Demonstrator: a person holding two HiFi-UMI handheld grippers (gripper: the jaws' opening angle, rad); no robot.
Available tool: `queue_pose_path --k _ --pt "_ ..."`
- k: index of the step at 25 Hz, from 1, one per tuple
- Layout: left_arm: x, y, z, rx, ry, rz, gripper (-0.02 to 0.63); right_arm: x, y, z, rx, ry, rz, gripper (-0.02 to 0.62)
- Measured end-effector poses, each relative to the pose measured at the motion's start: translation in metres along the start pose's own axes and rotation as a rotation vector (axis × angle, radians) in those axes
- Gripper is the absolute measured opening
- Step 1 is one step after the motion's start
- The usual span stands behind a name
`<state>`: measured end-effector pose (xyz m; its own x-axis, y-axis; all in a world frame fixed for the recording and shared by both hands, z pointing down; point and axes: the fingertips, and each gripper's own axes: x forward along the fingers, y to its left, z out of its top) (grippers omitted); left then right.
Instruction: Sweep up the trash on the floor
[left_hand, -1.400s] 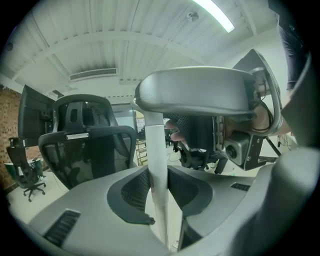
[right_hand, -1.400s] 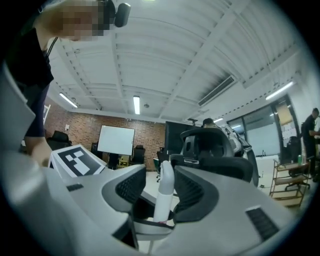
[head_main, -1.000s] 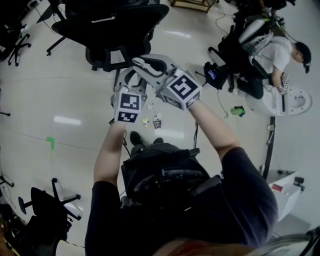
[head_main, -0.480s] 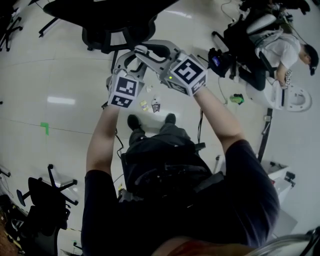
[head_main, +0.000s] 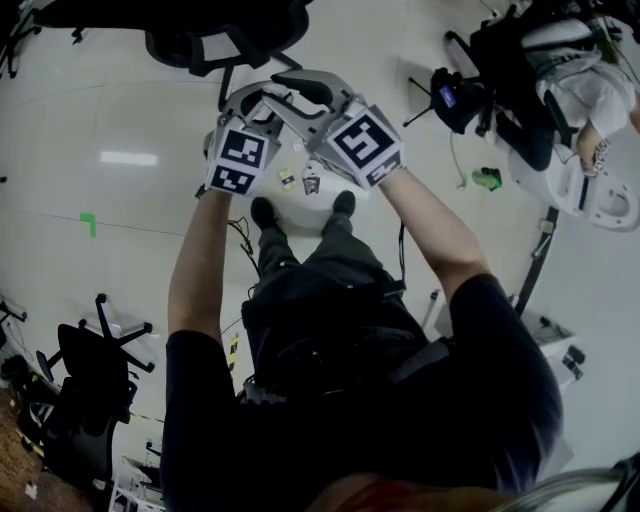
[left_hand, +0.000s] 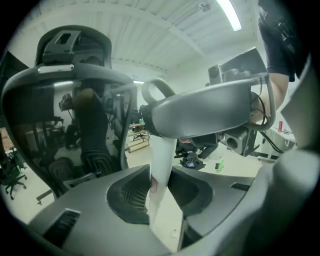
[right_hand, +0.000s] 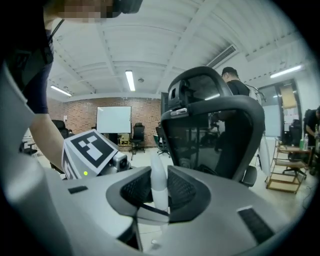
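**Standing over the trash (head_main: 289, 179)**

At the left, the left gripper (head_main: 252, 103) is clenched on a white handle (left_hand: 161, 165). The handle runs up between its pads, close to upright with a slight lean. Its top is hidden behind the right gripper (head_main: 303, 90), which is clamped on a slim white stick (right_hand: 159, 186). That stick stands upright, its rounded tip pointing up just above the pads. Whether handle and stick are one piece cannot be told.

In the head view the two grippers sit close together. The trash, a few small scraps, lies on the pale floor (head_main: 120, 110) just below and between them, ahead of the person's shoes (head_main: 263, 212). The scraps are too small to show which way they point.

The floor is open to the left, out past a green mark (head_main: 88, 222). An office chair (head_main: 230, 40) stands just beyond the grippers. More chairs and a cable (head_main: 455, 160) crowd the right.
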<state>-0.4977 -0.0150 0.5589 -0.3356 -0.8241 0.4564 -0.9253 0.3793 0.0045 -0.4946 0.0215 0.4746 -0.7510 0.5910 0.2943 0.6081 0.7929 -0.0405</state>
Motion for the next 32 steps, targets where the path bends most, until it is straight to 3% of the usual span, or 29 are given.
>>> queue_pose_path --k 6,11,14,17,19,24,27,32 --pt "0.041 -0.033 -0.030 -0.022 0.068 -0.123 0.107 -0.015 -0.018 -0.050 0.010 0.076 -0.094 0.112" --pt "0.059 -0.053 -0.023 -0.014 0.053 -0.151 0.107 -0.035 -0.031 -0.058 -0.011 0.080 -0.119 0.112" --pt "0.058 -0.072 -0.028 0.000 0.078 -0.213 0.109 -0.050 -0.024 -0.065 -0.018 0.091 -0.146 0.112" --pt "0.057 -0.087 -0.034 -0.136 0.087 -0.291 0.131 -0.060 -0.016 -0.075 -0.004 0.104 -0.178 0.112" --pt "0.054 -0.097 -0.039 -0.181 0.095 -0.325 0.135 -0.066 -0.010 -0.082 0.009 0.115 -0.185 0.112" --pt "0.052 -0.120 -0.045 -0.108 0.119 -0.345 0.133 -0.083 0.000 -0.093 0.023 0.127 -0.181 0.112" --pt "0.053 -0.126 -0.048 -0.101 0.110 -0.320 0.132 -0.090 0.001 -0.096 0.029 0.122 -0.198 0.112" --pt "0.048 -0.141 -0.056 -0.066 0.146 -0.351 0.132 -0.101 0.012 -0.104 0.037 0.137 -0.213 0.112"
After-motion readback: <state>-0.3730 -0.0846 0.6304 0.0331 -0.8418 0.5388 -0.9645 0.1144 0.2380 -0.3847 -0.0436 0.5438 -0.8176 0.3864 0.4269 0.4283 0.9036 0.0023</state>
